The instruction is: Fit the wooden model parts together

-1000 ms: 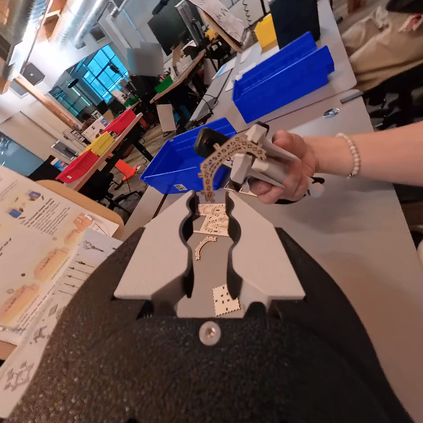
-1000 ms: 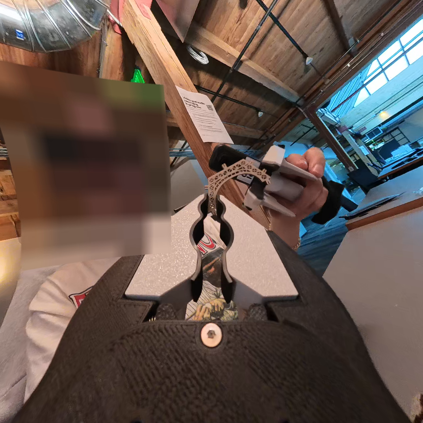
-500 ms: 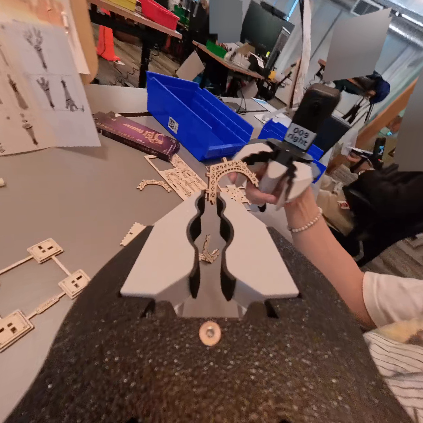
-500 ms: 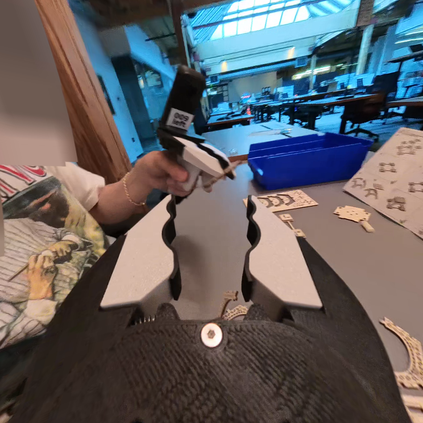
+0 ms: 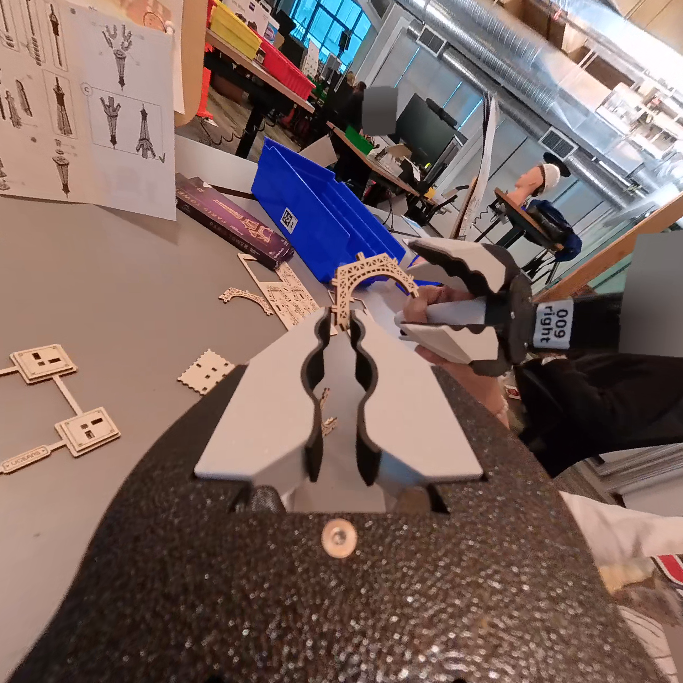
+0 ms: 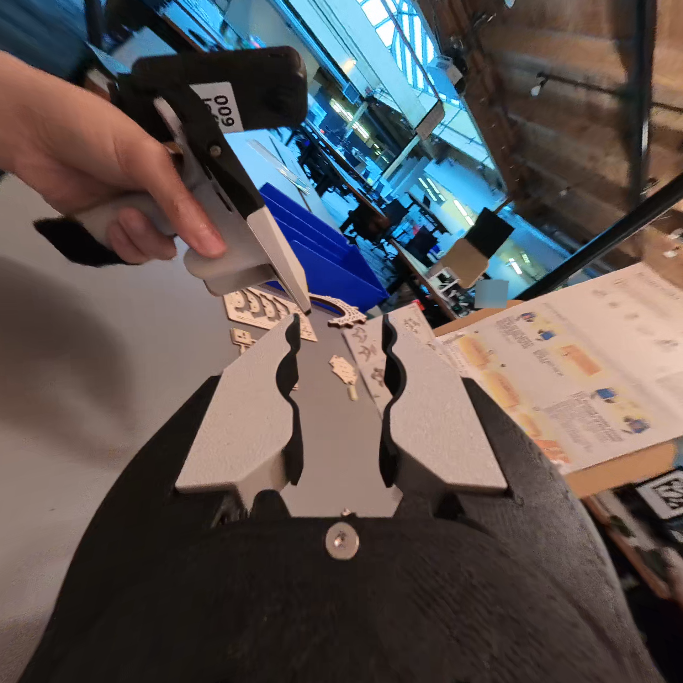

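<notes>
A wooden lattice arch (image 5: 364,268) is held above the grey table (image 5: 111,288). My left gripper (image 5: 340,318) is shut on one leg of the arch. The arch's other end lies at the fingers of the hand holding my right gripper (image 5: 406,288), which stands open just right of it. In the right wrist view my right gripper (image 6: 340,323) is open and empty over the table. The left gripper (image 6: 305,308) comes in there from the upper left with the arch (image 6: 345,316) at its tip.
A blue bin (image 5: 318,221), a purple box (image 5: 229,218) and instruction sheets (image 5: 92,111) lie behind. A punched part sheet (image 5: 292,292), a second arch (image 5: 245,297), a square piece (image 5: 205,371) and linked frame pieces (image 5: 44,362) lie on the table. A booklet (image 6: 554,362) lies to the right.
One second ago my right gripper was shut on the arch; it has opened and let go. My left gripper has shut on the arch's leg. Both views have swung round.
</notes>
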The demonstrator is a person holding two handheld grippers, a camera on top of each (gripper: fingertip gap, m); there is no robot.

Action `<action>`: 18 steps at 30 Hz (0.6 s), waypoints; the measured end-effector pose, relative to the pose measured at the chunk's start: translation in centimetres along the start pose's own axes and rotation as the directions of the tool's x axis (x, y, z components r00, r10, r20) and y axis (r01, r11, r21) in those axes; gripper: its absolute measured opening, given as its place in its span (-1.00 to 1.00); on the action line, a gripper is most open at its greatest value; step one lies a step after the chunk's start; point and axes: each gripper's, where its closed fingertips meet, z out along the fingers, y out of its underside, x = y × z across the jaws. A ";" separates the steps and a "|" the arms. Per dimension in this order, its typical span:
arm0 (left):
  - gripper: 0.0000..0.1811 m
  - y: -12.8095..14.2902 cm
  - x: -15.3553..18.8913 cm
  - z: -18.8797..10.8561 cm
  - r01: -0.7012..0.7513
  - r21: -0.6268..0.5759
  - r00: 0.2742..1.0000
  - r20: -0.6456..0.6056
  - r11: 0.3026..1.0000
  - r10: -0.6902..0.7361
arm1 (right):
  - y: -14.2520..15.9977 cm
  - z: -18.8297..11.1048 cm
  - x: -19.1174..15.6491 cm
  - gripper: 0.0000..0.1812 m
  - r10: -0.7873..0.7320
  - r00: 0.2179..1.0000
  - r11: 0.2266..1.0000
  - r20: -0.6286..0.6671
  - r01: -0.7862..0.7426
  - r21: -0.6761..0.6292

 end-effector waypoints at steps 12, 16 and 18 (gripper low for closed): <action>-0.92 -0.1 0.2 -0.1 0.000 0.032 1.000 0.011 0.999 -0.001 | 0.6 0.7 0.0 -0.77 -0.177 0.982 0.983 -0.065 0.173 -0.056; -0.92 0.2 0.5 0.1 -0.022 0.026 1.000 0.007 0.999 0.022 | 0.1 0.4 0.6 -0.89 -0.148 0.984 0.989 -0.098 0.148 -0.015; -0.91 0.1 0.8 0.1 -0.054 0.038 0.998 0.014 0.998 0.053 | 0.2 0.2 0.8 -0.90 -0.107 0.990 0.994 -0.096 0.108 0.004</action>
